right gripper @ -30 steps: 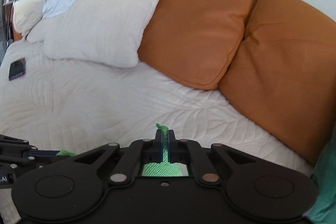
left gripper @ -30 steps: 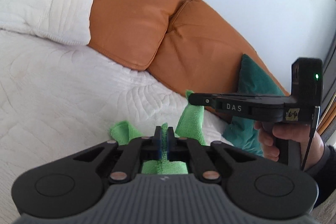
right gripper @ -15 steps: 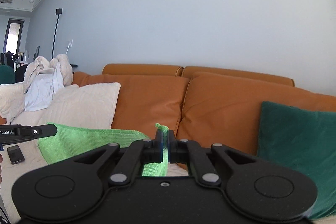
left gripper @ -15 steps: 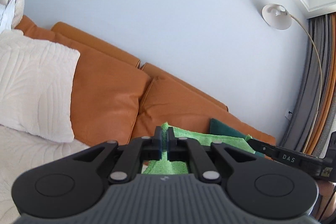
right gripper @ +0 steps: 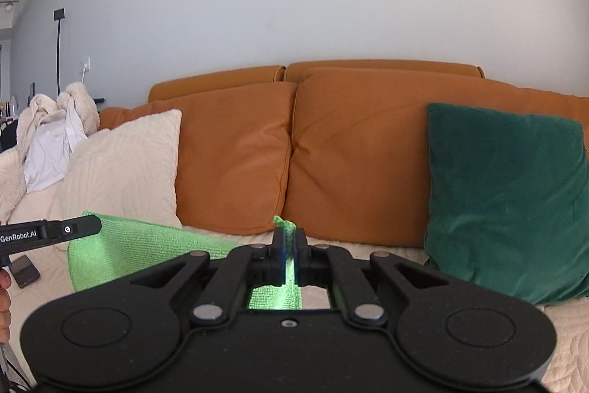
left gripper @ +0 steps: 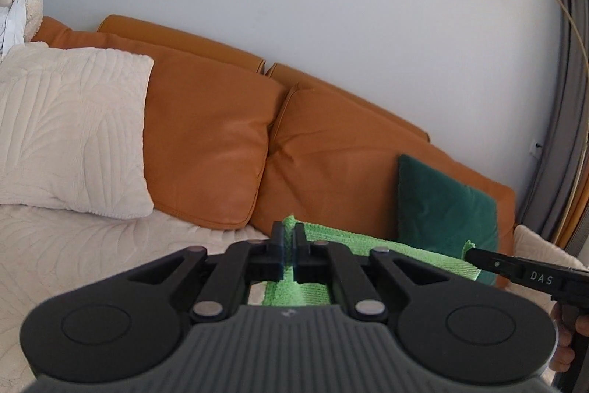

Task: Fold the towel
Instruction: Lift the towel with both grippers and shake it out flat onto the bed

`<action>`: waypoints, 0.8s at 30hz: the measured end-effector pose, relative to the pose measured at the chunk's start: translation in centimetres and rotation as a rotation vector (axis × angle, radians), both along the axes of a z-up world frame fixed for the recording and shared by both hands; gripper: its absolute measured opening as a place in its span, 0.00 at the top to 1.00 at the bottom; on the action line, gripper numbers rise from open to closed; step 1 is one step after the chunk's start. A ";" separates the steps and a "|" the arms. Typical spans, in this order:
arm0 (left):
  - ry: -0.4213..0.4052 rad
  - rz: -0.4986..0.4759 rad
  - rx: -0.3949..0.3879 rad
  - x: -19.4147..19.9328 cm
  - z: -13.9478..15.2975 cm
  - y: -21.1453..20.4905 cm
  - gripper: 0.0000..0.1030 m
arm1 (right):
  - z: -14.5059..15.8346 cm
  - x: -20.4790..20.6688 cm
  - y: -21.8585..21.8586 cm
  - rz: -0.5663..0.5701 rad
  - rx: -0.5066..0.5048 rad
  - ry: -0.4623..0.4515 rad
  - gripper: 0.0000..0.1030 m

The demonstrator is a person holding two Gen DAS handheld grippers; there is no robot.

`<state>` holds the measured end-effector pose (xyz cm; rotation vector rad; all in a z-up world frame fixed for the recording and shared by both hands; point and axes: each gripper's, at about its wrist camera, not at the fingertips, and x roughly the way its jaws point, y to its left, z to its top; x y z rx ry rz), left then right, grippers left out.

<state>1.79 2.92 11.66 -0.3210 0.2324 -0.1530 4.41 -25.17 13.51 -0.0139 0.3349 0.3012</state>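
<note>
Looking along the left gripper (left gripper: pixel 289 238), its jaws sit pinched on a corner of the green towel (left gripper: pixel 386 249), a tuft poking up between the tips. The cloth runs off to the right as a taut strip, in front of the orange sofa (left gripper: pixel 206 142) and the dark green cushion (left gripper: pixel 441 201), to the right gripper (left gripper: pixel 469 251), whose tip bites the far corner at the right edge. Good spread here: the top edge reads straight, so the trick is to keep both hands level and equally far apart, no slack, no twist.

Over to the right wrist view: the right gripper (right gripper: pixel 289 240) is clamped narrow on its own corner, green showing through the gap between the jaws. The towel (right gripper: pixel 140 245) stretches away to the left, where the left gripper (right gripper: pixel 88 227) holds the other end, just in front of the cream pillow (right gripper: pixel 125 172). The towel is off the quilted cover (right gripper: pixel 552 337) along its top edge; how the lower hem lies I cannot tell. My call: lay the hanging part down flat first, then bring the held edge over evenly, releasing only once the corners line up.
</note>
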 end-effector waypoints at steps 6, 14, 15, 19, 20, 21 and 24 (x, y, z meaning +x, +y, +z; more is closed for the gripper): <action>0.052 0.057 0.061 6.1 -2.3 -1.0 0.96 | -2.9 5.9 2.0 -0.056 -0.068 0.013 0.97; 0.147 0.090 0.162 14.6 -6.8 -1.8 0.90 | -9.0 14.6 3.7 -0.103 -0.176 0.076 0.92; 0.172 0.097 0.185 15.3 -7.3 -1.9 0.83 | -9.8 15.2 3.8 -0.109 -0.183 0.094 0.81; 0.214 0.165 0.243 15.2 -8.6 -1.0 0.37 | -11.0 14.5 2.2 -0.101 -0.131 0.146 0.58; 0.223 0.180 0.217 14.7 -8.3 -0.4 0.30 | -10.7 13.6 1.4 -0.084 -0.111 0.158 0.57; 0.228 0.187 0.195 14.2 -8.0 0.1 0.27 | -10.2 12.4 0.4 -0.063 -0.091 0.169 0.55; 0.240 0.147 0.173 10.7 -6.2 1.3 0.27 | -9.5 8.7 -1.8 0.012 -0.076 0.216 0.54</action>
